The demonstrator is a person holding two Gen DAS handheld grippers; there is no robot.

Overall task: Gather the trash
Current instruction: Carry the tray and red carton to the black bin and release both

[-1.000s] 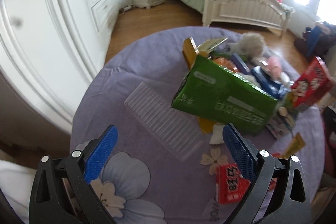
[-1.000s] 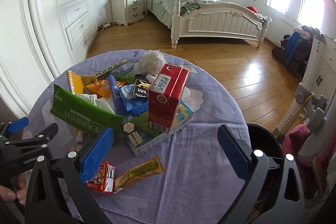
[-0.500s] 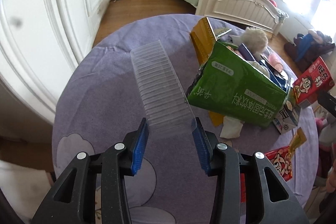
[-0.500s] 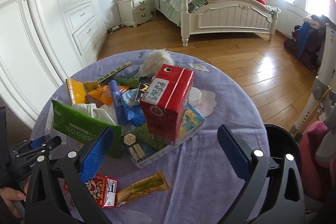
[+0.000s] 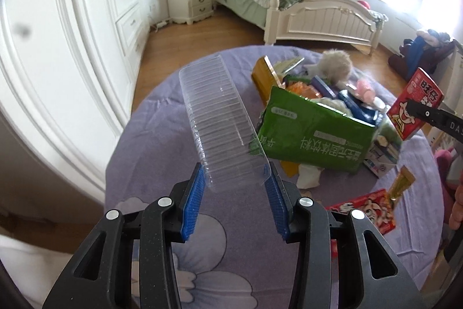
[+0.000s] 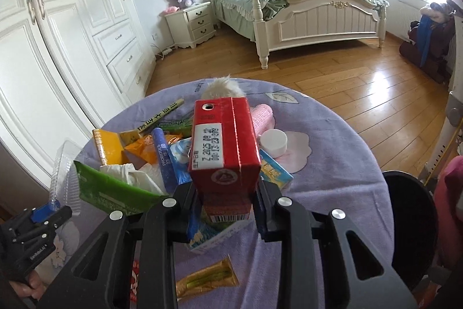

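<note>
left gripper clamping near end of clear ribbed plastic tray, jaws partway in, tray tilting up just left of green pouch | right gripper having just closed, now squeezing red drink carton, holding it up right above green pouch | rest of wrappers lying around green pouch on purple tablecloth

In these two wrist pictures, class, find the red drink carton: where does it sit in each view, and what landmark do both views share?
Left wrist view: the red drink carton is at the far right edge, with the right gripper's black finger across it.
Right wrist view: it fills the lower centre, clamped in the right gripper.
Shared landmark: the green pouch.
</note>
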